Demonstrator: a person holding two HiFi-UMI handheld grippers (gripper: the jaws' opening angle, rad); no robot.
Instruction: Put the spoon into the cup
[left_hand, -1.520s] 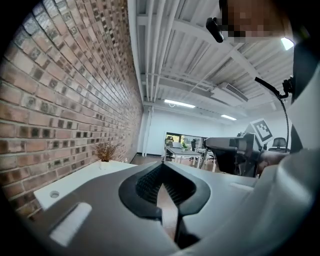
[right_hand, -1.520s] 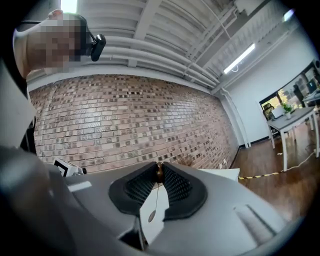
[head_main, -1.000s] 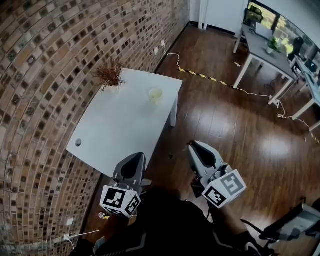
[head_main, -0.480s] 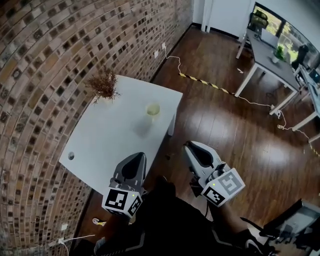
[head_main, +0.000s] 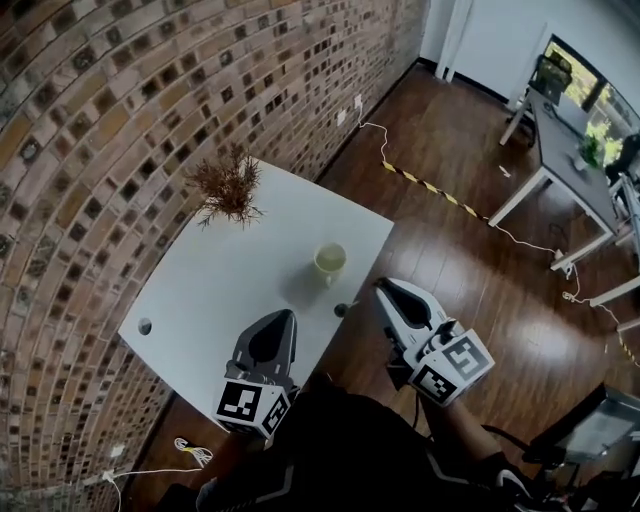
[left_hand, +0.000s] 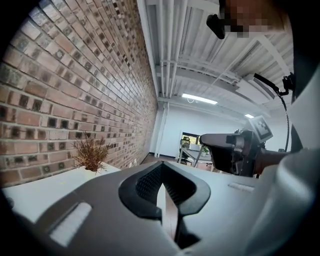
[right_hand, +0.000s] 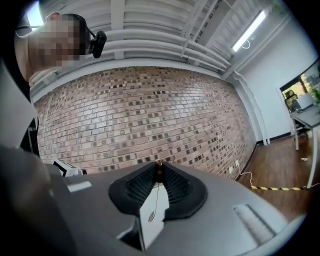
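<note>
Showing the right gripper pinching a spoon by its flat, pale handle; in the head view a small dark end juts past the jaw tips toward 8 o'clock. The cup, round, pale and glossy, stands on the table at 10 o'clock of those jaws, apart from them. Left gripper: jaws drawn together, nothing between. Table white and smooth; dried twiggy plant at its 11 o'clock corner. Rough brick wall alongside; dark polished wood floor.
</note>
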